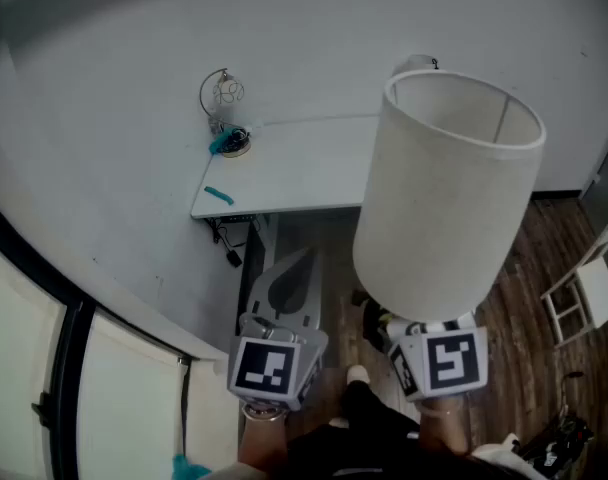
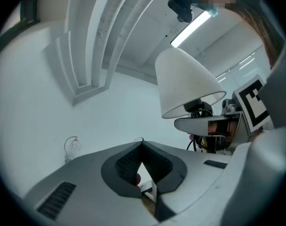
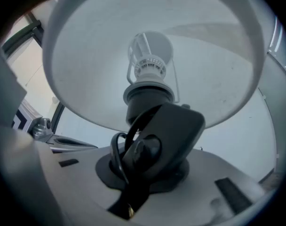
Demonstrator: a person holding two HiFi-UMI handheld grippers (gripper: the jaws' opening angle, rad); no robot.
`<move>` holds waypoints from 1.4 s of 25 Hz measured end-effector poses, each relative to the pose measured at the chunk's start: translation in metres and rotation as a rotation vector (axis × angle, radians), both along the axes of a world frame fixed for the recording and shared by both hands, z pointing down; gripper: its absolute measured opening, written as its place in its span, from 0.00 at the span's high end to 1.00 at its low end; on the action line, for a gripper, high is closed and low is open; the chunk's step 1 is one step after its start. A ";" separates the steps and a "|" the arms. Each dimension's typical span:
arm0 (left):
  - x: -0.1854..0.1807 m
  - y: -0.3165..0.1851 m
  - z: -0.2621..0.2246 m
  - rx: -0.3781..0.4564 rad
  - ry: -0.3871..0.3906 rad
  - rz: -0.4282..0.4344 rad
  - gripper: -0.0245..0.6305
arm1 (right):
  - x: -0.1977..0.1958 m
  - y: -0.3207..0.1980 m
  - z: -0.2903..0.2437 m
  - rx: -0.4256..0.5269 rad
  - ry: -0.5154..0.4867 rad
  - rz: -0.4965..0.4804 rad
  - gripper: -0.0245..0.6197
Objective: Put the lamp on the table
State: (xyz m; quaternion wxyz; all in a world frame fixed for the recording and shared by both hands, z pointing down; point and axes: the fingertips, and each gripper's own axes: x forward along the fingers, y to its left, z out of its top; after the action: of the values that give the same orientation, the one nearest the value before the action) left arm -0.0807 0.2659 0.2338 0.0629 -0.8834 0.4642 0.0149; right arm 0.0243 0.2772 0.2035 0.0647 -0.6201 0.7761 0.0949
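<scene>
The right gripper [image 3: 143, 171] is clamped on the dark base of the lamp [image 3: 152, 126], and a black cord [image 3: 117, 157] loops beside the jaws. The left gripper [image 2: 142, 166] has its jaws together at the tips with nothing held between them.

In the head view the lamp [image 1: 449, 198] rises from the right gripper [image 1: 439, 360] toward 12 to 1 o'clock. Its long axis is close to upright, with the open top of the shade tipped slightly away. From below, the bulb [image 3: 150, 55] shows inside the shade.

The table [image 1: 304, 173] lies at about 11 o'clock from the right gripper, well apart and not yet under the lamp. The left gripper [image 1: 274, 363] sits straight below the table's near edge at 6 o'clock and so is the nearer one, but it carries nothing. The setting-down therefore likely falls to the right hand, moving forward and to the left.

A wire ornament [image 1: 222, 93] and a teal object [image 1: 226, 143] stand at the table's 10 o'clock corner. The shade hides the table's right end.

No brand or writing is readable; only the black-and-white square markers on the gripper cubes show.
</scene>
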 end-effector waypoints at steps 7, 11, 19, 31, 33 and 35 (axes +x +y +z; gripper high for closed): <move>0.005 -0.014 0.001 -0.011 -0.003 -0.003 0.96 | 0.011 -0.014 0.000 0.001 -0.013 0.007 0.86; 0.005 -0.025 0.003 -0.016 -0.003 -0.005 0.96 | 0.012 -0.026 0.004 -0.011 -0.016 0.004 0.86; 0.013 -0.050 0.008 -0.024 -0.011 0.005 0.96 | 0.019 -0.051 0.009 -0.022 -0.009 0.015 0.86; 0.024 -0.099 0.012 -0.033 -0.026 0.011 0.96 | 0.032 -0.099 0.018 -0.041 -0.018 0.025 0.86; 0.026 -0.108 0.013 -0.037 -0.026 0.010 0.96 | 0.035 -0.108 0.018 -0.043 -0.018 0.026 0.86; 0.028 -0.116 0.014 -0.038 -0.026 0.010 0.96 | 0.036 -0.116 0.019 -0.046 -0.019 0.025 0.86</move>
State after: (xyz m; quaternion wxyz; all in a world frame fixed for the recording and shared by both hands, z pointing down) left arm -0.0532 0.1499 0.2477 0.0521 -0.8867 0.4594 -0.0053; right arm 0.0607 0.1610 0.2227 0.0565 -0.6321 0.7695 0.0720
